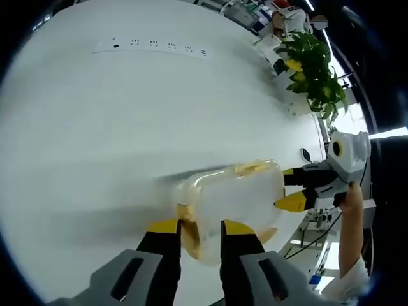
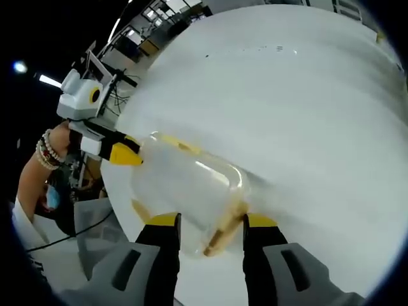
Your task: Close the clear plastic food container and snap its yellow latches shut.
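We see the clear container [image 1: 233,204] on the white table [image 1: 127,115]; left gripper [image 1: 201,228] and right gripper [image 2: 210,222] jaws spread apart at 6 o'clock, straddling its ends.

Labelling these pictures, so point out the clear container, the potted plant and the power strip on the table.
clear container [image 1: 236,201], left gripper view, its clear lid.
potted plant [image 1: 313,76], left gripper view, its leaves.
power strip [image 1: 153,46], left gripper view, middle of its white body.
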